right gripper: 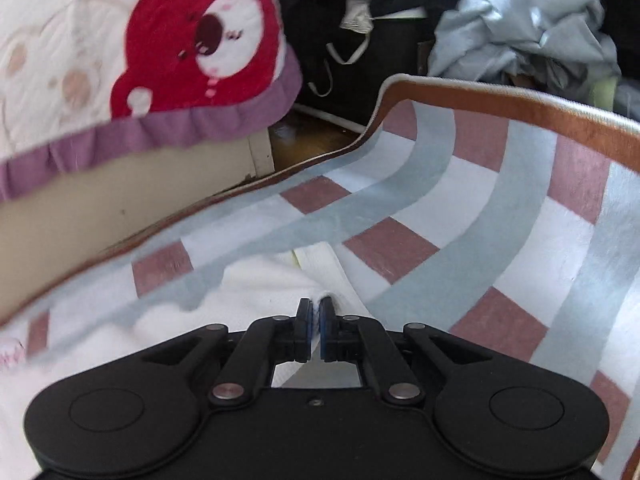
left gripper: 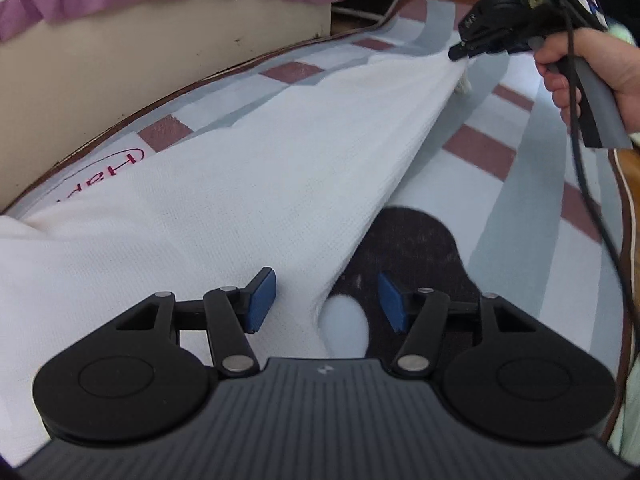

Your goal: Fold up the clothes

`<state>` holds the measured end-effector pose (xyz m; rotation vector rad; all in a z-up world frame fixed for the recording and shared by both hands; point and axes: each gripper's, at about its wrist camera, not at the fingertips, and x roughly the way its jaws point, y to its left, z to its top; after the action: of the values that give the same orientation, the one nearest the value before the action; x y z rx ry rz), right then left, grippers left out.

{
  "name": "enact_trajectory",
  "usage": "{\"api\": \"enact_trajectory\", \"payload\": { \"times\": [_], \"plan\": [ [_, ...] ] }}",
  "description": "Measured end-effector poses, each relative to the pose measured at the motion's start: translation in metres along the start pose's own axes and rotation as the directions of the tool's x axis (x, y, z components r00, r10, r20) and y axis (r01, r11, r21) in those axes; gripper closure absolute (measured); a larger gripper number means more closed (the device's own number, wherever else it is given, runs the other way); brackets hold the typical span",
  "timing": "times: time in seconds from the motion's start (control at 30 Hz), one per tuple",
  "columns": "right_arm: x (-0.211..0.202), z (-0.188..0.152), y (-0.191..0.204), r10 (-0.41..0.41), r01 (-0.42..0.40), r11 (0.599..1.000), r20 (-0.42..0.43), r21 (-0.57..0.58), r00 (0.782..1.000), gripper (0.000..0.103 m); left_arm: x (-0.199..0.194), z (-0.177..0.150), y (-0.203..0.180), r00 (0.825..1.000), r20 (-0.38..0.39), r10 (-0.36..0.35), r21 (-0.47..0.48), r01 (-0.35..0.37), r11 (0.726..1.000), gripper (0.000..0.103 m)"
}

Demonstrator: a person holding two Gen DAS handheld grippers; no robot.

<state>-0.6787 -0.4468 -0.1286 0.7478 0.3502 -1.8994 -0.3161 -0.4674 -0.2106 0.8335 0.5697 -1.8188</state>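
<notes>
white garment (left gripper: 224, 200), checked grey-maroon mat (right gripper: 500, 208)

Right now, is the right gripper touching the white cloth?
Touching. The left wrist view shows the right gripper pinching the white cloth at its far corner; the right wrist view shows cloth between its closed fingers.

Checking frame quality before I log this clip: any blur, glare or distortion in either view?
Left wrist: strong fisheye bending of the checked mat, right gripper slightly motion-blurred, white garment bright but textured. Right wrist: bear quilt and mat edge smeared, garment washed out.
</notes>
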Motion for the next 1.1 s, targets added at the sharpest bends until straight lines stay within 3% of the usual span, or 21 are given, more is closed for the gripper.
{"api": "enact_trajectory", "payload": {
  "times": [0.1,0.2,0.27,0.33,0.4,0.5,0.57,0.6,0.63,0.67,0.77,0.87,0.9,0.93,0.97,1.0,1.03,1.1],
  "plan": [
    [-0.018,0.001,0.025,0.006,0.002,0.995,0.080,-0.104,0.997,0.099,-0.022,-0.002,0.013,0.999,-0.004,-0.045,-0.064,0.044,0.997,0.046],
    [-0.052,0.003,0.072,0.127,-0.084,0.970,0.180,-0.228,0.975,0.099,-0.054,-0.013,0.041,0.999,0.019,-0.042,-0.177,0.044,0.983,0.046],
    [-0.075,0.004,0.105,0.217,-0.139,0.940,0.234,-0.310,0.948,0.099,-0.079,-0.028,0.061,0.998,0.062,-0.005,-0.202,0.018,0.979,0.046],
    [-0.105,0.000,0.143,0.350,-0.248,0.897,0.245,-0.365,0.904,0.099,-0.103,-0.045,0.078,0.993,0.105,0.054,-0.192,-0.033,0.981,0.045],
    [-0.139,-0.006,0.183,0.483,-0.382,0.835,0.197,-0.396,0.853,0.099,-0.121,-0.062,0.091,0.981,0.109,0.158,-0.141,-0.142,0.980,0.043],
    [-0.192,-0.023,0.239,0.660,-0.548,0.695,0.112,-0.465,0.743,0.099,-0.148,-0.088,0.122,0.973,0.059,0.224,-0.228,-0.205,0.952,0.043],
    [-0.218,-0.043,0.266,0.739,-0.633,0.604,0.044,-0.484,0.672,0.099,-0.168,-0.108,0.144,0.972,0.061,0.228,-0.340,-0.195,0.920,0.042],
    [-0.225,-0.057,0.275,0.764,-0.675,0.564,-0.011,-0.476,0.645,0.099,-0.175,-0.117,0.152,0.971,0.052,0.233,-0.380,-0.196,0.904,0.035],
    [-0.229,-0.075,0.283,0.776,-0.711,0.521,-0.084,-0.472,0.625,0.099,-0.178,-0.127,0.156,0.970,0.026,0.240,-0.395,-0.211,0.894,0.032],
    [-0.231,-0.093,0.290,0.773,-0.723,0.486,-0.145,-0.492,0.618,0.099,-0.180,-0.135,0.159,0.967,0.000,0.254,-0.398,-0.233,0.888,0.031],
    [-0.218,-0.150,0.307,0.703,-0.698,0.419,-0.279,-0.580,0.654,0.096,-0.179,-0.155,0.162,0.949,-0.045,0.311,-0.384,-0.304,0.872,0.031],
    [-0.201,-0.165,0.293,0.633,-0.719,0.444,-0.382,-0.534,0.674,0.092,-0.177,-0.166,0.172,0.955,-0.040,0.295,-0.487,-0.276,0.829,0.031],
    [-0.204,-0.167,0.283,0.599,-0.671,0.452,-0.358,-0.588,0.717,0.091,-0.177,-0.168,0.174,0.956,-0.028,0.292,-0.522,-0.263,0.812,0.031],
    [-0.209,-0.170,0.273,0.554,-0.592,0.453,-0.310,-0.667,0.773,0.087,-0.178,-0.168,0.174,0.950,-0.013,0.311,-0.552,-0.266,0.790,0.031],
    [-0.210,-0.171,0.260,0.526,-0.548,0.464,-0.282,-0.695,0.803,0.086,-0.179,-0.167,0.171,0.930,0.001,0.367,-0.572,-0.300,0.763,0.031],
    [-0.212,-0.172,0.247,0.497,-0.503,0.474,-0.252,-0.722,0.830,0.078,-0.178,-0.165,0.167,0.913,0.012,0.408,-0.575,-0.327,0.750,0.031],
    [-0.211,-0.172,0.233,0.472,-0.470,0.490,-0.229,-0.734,0.851,0.068,-0.178,-0.161,0.160,0.910,0.029,0.414,-0.562,-0.327,0.760,0.031],
    [-0.197,-0.163,0.205,0.454,-0.495,0.578,-0.248,-0.649,0.856,0.062,-0.176,-0.151,0.149,0.920,0.063,0.388,-0.529,-0.299,0.794,0.031]
  ]
}}
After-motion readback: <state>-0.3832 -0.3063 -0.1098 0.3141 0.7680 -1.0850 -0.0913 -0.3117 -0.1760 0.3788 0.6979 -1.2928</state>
